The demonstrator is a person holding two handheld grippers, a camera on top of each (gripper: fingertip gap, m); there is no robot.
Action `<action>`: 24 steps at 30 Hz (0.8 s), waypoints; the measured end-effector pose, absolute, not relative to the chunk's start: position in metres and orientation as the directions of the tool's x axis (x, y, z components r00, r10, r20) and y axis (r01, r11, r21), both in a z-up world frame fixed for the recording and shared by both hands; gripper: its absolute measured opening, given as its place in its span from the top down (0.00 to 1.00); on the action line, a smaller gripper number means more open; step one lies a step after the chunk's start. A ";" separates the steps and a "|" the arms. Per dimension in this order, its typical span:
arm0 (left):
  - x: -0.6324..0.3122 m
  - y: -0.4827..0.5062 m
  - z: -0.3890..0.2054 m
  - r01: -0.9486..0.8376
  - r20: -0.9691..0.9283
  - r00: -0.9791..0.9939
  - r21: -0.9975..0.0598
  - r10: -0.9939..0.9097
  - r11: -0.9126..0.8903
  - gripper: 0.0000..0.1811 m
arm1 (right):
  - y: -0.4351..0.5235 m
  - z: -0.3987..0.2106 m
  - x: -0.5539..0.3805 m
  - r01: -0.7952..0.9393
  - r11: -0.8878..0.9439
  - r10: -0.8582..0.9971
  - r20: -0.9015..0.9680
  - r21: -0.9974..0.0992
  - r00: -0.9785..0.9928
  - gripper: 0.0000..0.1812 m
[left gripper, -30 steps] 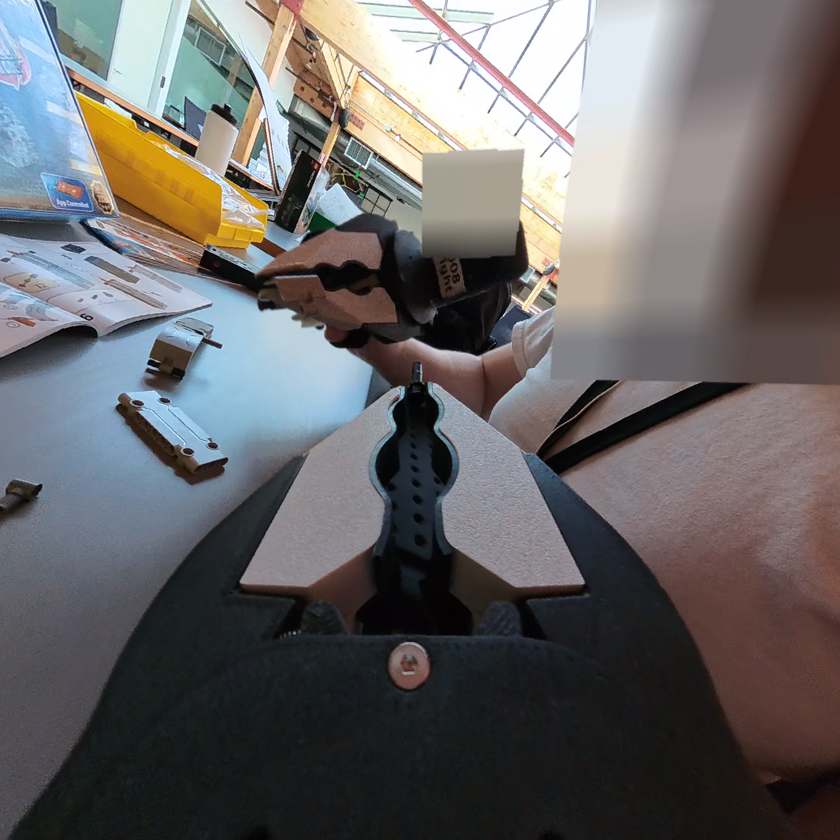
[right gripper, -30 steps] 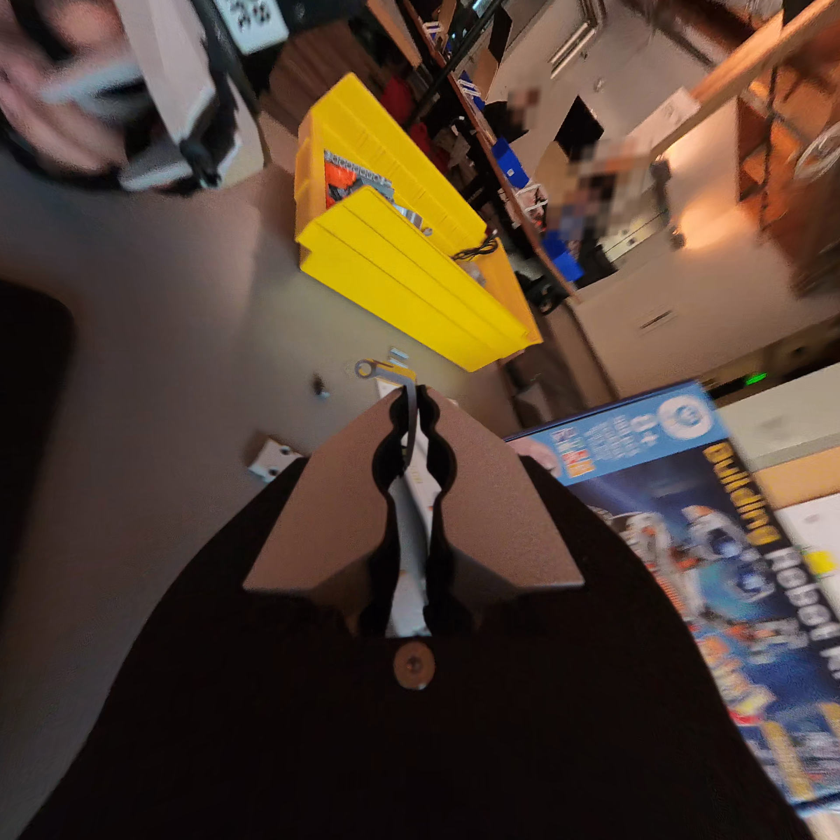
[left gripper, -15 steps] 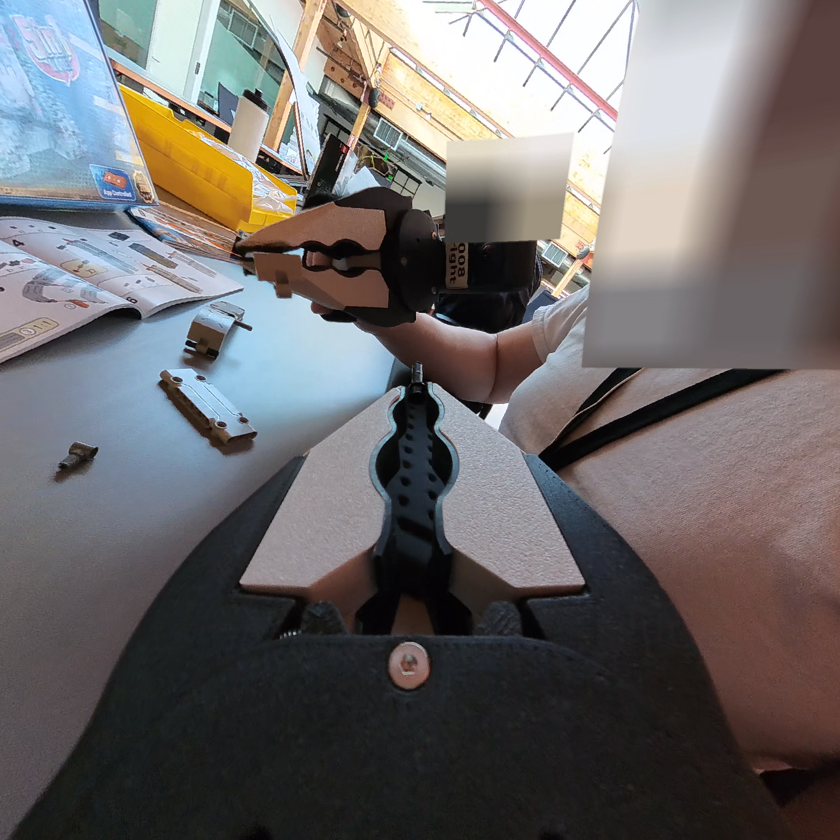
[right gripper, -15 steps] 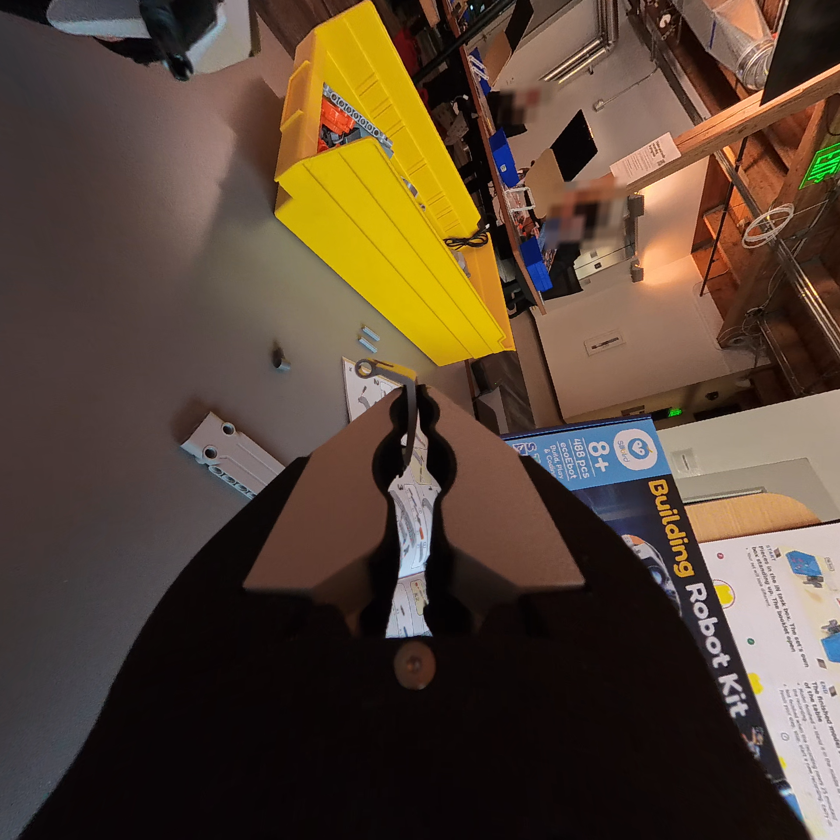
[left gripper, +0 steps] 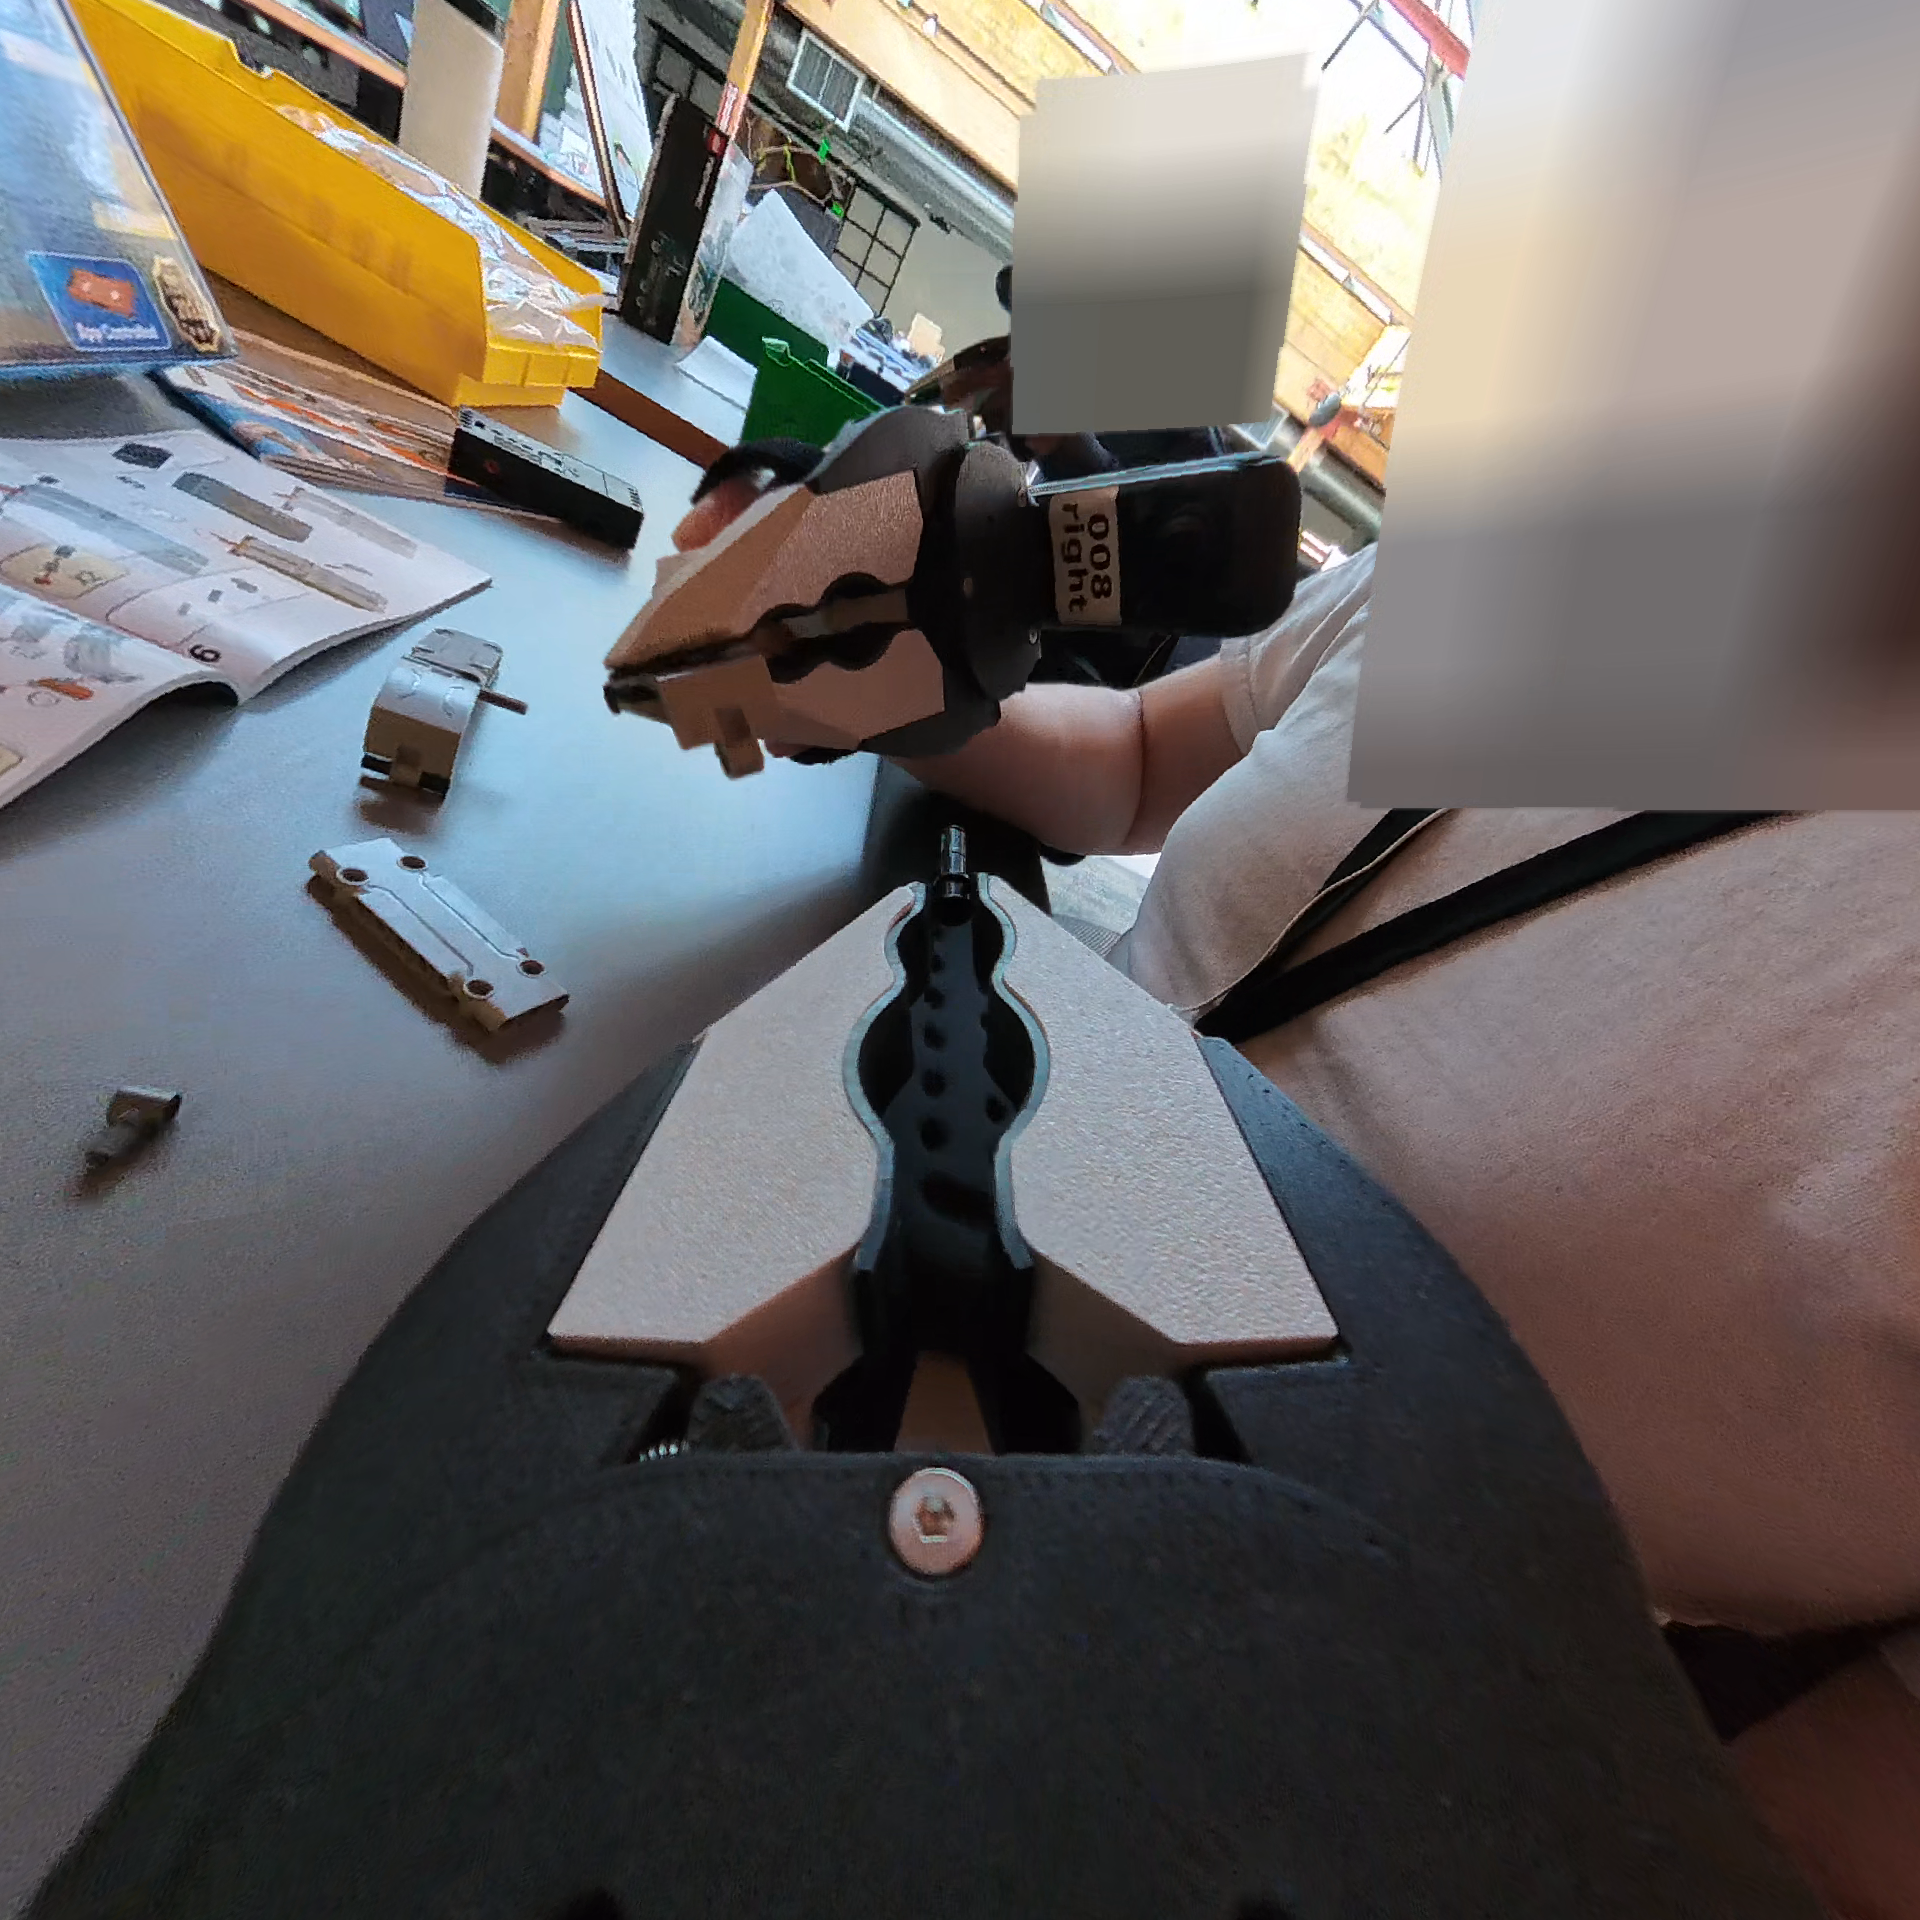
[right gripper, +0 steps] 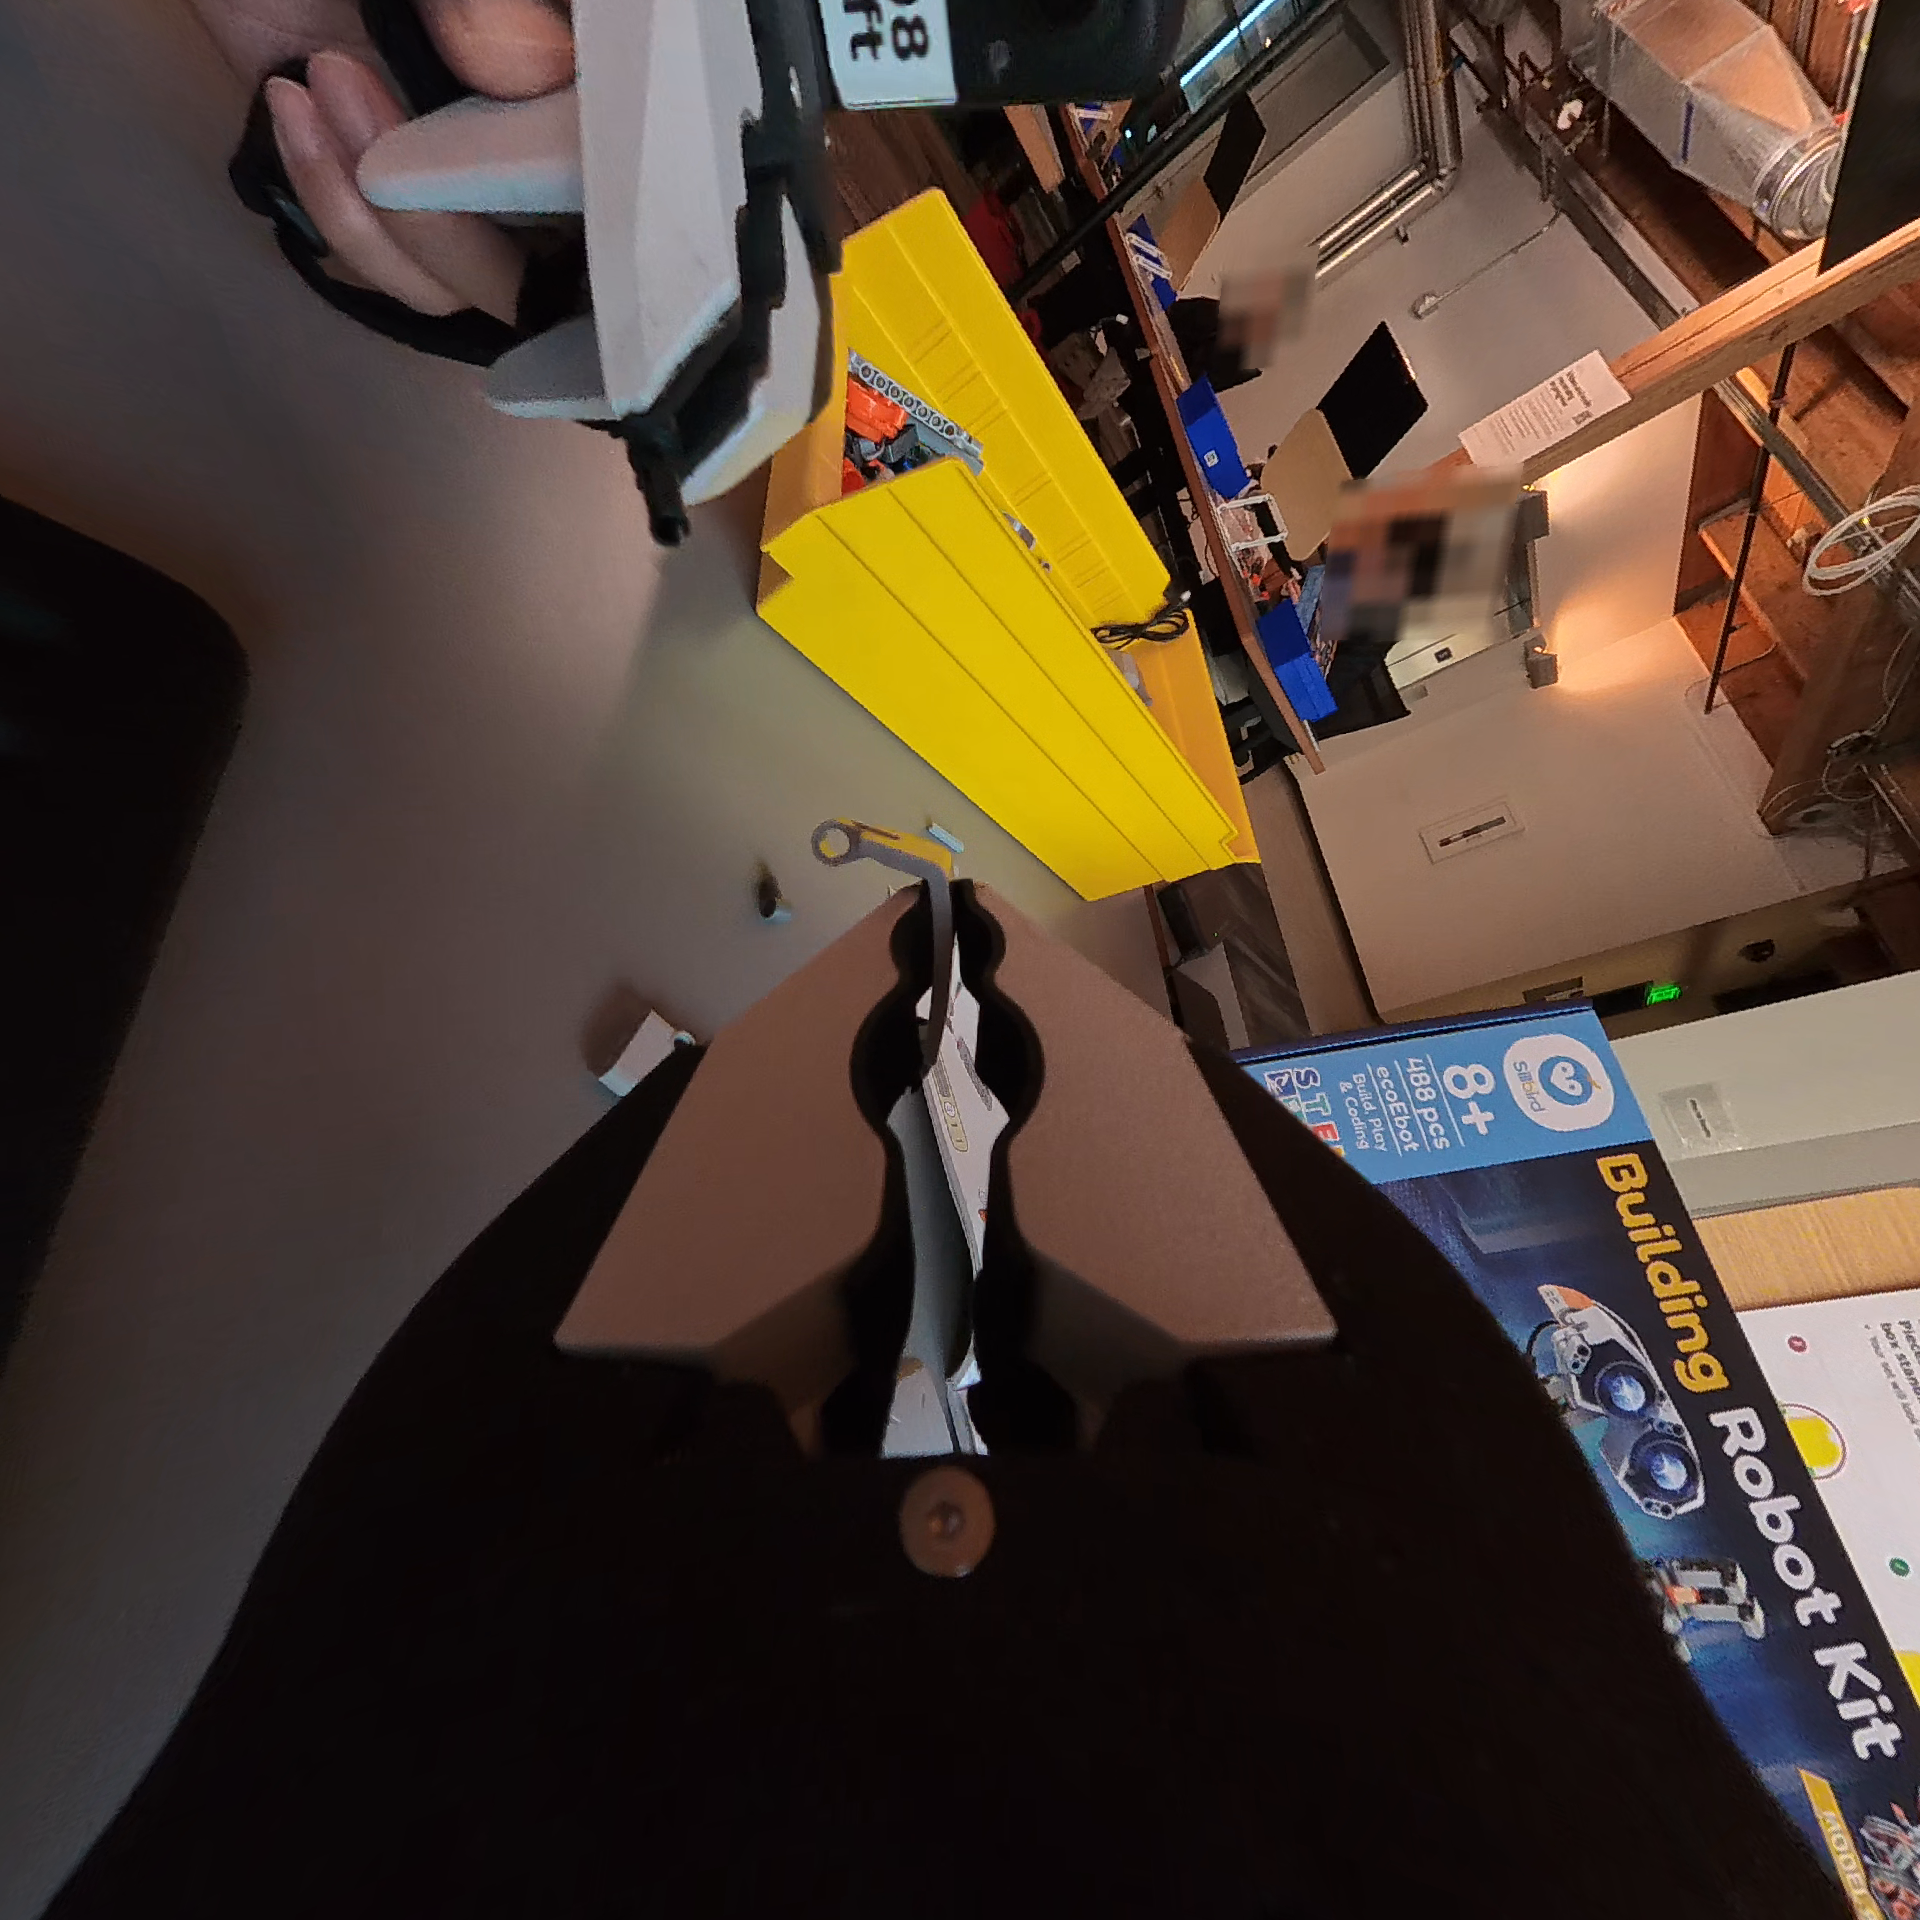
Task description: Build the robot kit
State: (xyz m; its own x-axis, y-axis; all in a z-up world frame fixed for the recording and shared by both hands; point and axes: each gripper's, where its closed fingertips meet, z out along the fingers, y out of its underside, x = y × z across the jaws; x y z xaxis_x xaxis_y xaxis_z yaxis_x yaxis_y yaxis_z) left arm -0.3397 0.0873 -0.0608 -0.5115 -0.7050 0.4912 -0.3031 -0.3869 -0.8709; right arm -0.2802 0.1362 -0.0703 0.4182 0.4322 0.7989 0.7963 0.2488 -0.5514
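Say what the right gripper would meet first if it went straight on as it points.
Probably the yellow bin, or the table just before it; depth is unclear. The thin grey part held in the right gripper would touch first.

Grey table, matte. From the left wrist view: open instruction booklet at 10 o'clock; 1 flat grey plate with holes just below it; 1 curved grey piece between them; 1 small grey connector at 9 o'clock. Yellow bin and blue kit box at 11 o'clock.
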 end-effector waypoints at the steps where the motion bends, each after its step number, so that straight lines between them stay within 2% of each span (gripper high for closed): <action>1: -0.338 0.086 -0.059 -0.303 0.481 -0.514 -0.876 -0.710 -0.375 0.97 | 0.135 -0.070 -0.281 0.794 0.253 0.433 0.799 -0.553 0.418 0.99; 24: -0.336 0.090 -0.059 -0.309 0.475 -0.481 -0.879 -0.737 -0.364 0.97 | 0.129 -0.061 -0.284 0.767 0.293 0.422 0.797 -0.570 0.431 0.99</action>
